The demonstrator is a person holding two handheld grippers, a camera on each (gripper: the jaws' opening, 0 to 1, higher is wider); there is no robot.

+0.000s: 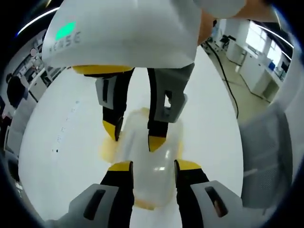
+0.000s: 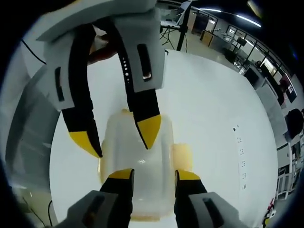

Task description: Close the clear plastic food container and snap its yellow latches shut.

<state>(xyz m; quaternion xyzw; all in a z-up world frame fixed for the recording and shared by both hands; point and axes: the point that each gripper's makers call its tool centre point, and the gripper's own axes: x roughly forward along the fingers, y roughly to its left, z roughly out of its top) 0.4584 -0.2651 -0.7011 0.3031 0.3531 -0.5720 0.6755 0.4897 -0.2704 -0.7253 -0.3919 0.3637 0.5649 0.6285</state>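
Observation:
A clear plastic food container [image 1: 151, 164] with pale yellow latches lies on the white table [image 1: 61, 156], its lid down on it. My left gripper [image 1: 154, 166] hovers over its near end, open, with the yellow-tipped jaws spread about the lid's width. From the far side my right gripper [image 1: 135, 136] reaches in, open, tips over the far end of the lid. In the right gripper view the same container [image 2: 137, 156] lies between my right gripper [image 2: 154, 174] below and my left gripper [image 2: 118, 137] above. A yellow latch [image 2: 183, 156] sticks out at its side. Whether any tip touches the lid I cannot tell.
A grey chair [image 1: 266, 156] stands close to the table's edge, the same chair [image 2: 26, 142] being seen in the right gripper view. A black cable [image 1: 229, 83] runs over the floor beyond. Office desks and a person stand far off.

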